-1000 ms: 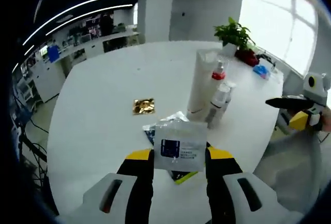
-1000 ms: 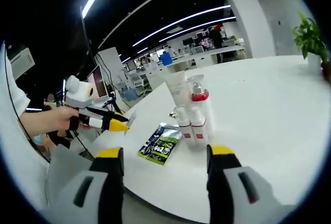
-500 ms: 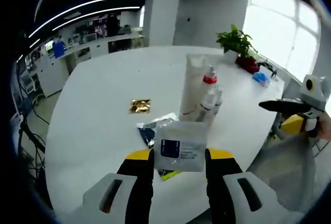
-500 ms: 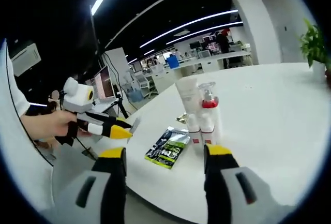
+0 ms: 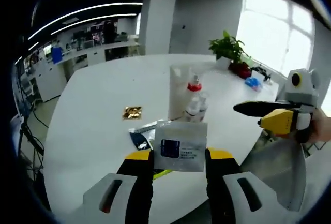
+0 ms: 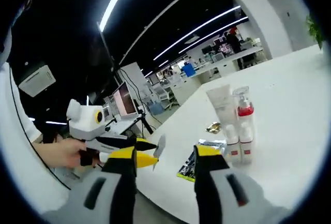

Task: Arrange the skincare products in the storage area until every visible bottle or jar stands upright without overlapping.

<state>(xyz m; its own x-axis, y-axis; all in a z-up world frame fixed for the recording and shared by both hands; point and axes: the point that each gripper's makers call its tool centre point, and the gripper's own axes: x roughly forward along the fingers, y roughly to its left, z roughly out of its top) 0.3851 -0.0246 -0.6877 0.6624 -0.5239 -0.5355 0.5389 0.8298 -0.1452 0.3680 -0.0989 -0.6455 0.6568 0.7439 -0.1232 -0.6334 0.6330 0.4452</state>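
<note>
My left gripper [image 5: 179, 155] is shut on a white sachet [image 5: 180, 150] with a blue label, held above the near edge of the round white table [image 5: 98, 105]. Past it stand a tall white tube [image 5: 178, 92], a red-capped pump bottle [image 5: 194, 95] and small white bottles [image 5: 198, 108], all upright in a tight group. A dark and green sachet [image 5: 141, 137] lies flat near them. My right gripper [image 6: 166, 154] is open with nothing between its jaws. In its view the same tube [image 6: 220, 106], pump bottle [image 6: 243, 114] and green sachet [image 6: 188, 165] sit on the table.
A gold packet [image 5: 133, 112] lies left of the bottles. A potted plant [image 5: 228, 46] and a small blue item [image 5: 253, 83] stand at the table's far right. The right gripper [image 5: 269, 116] comes in from the right; the left gripper [image 6: 121, 150], in a hand, shows with its sachet.
Both views have drawn back from the table, so the bottles look smaller. The left gripper keeps its hold on the white sachet. The two grippers have come closer together.
</note>
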